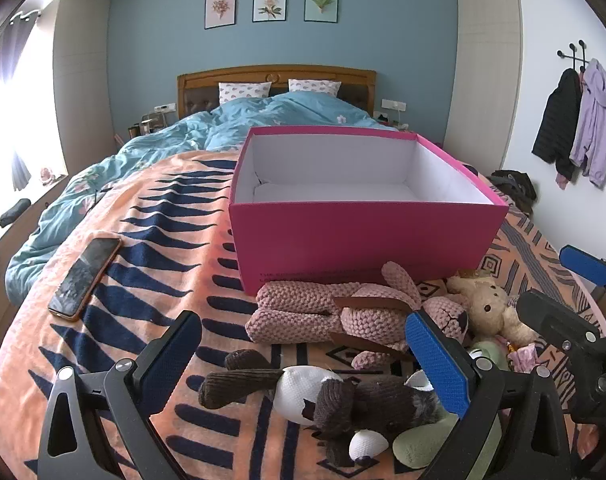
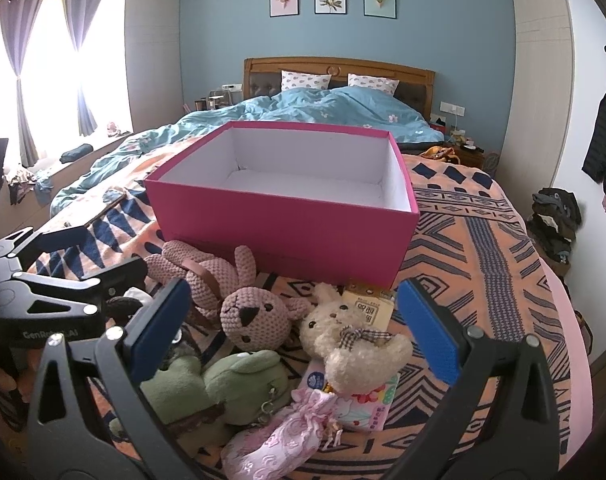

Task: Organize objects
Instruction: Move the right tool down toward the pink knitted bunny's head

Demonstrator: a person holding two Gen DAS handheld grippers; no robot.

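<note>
An open pink box (image 1: 363,236) (image 2: 283,216) with a bare white inside stands on the orange patterned blanket. Soft toys lie heaped in front of it: a pink knitted rabbit (image 1: 331,312) (image 2: 251,312), a brown and white plush (image 1: 327,396), a cream bear (image 1: 487,308) (image 2: 355,340), a green plush (image 2: 223,384) and a pink satin pouch (image 2: 287,432). My left gripper (image 1: 303,356) hangs open over the brown plush. My right gripper (image 2: 291,328) is open above the cream bear and rabbit's head. Neither holds anything.
A phone (image 1: 85,278) lies on the blanket left of the box. A yellow packet (image 2: 369,302) and a printed tissue pack (image 2: 367,404) lie among the toys. Beyond the box the blue duvet (image 1: 231,124) covers the bed. Clothes (image 2: 553,220) are piled at the right.
</note>
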